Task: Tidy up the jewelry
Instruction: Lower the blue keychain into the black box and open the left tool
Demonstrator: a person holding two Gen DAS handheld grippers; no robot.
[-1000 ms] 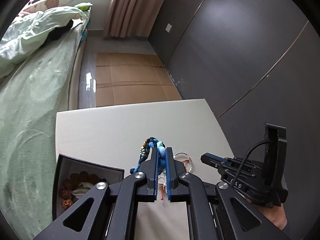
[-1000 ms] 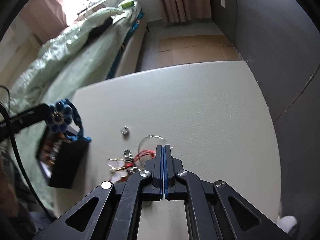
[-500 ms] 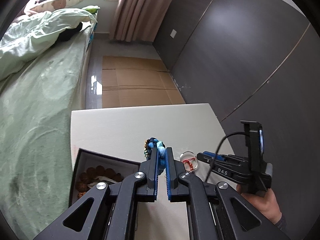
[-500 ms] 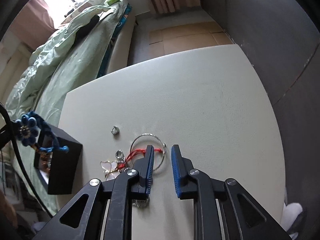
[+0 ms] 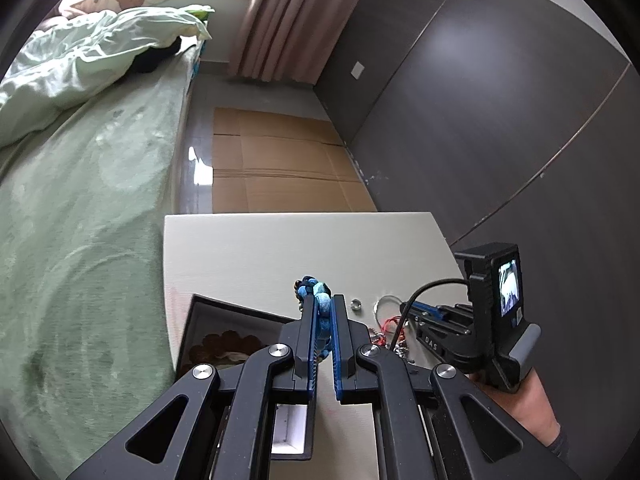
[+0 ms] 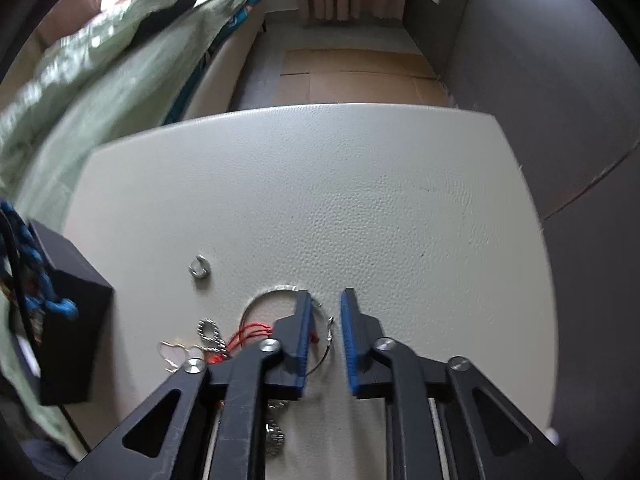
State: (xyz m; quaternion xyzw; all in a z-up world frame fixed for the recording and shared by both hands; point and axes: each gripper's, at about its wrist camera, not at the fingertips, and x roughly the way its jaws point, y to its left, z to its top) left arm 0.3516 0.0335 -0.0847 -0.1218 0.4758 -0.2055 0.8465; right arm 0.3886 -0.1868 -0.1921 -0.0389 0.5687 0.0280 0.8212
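Right gripper jaws now parted, shut a second ago, empty, astride wire bangle rim on surface | left view alone: left gripper clamps blue bracelet beside black box | right view alone: small ring lies left of bangle

In the left wrist view the left hand-held gripper covered the near half of the black box. Only some brown beads showed inside, and the rest of its contents could not be told. The blue bracelet ran down out of sight between the fingers. In the right wrist view the box and bracelet at nine o'clock were blurred and cut by the edge. The silver hoop and a chain at six o'clock lay partly under the right hand-held gripper.
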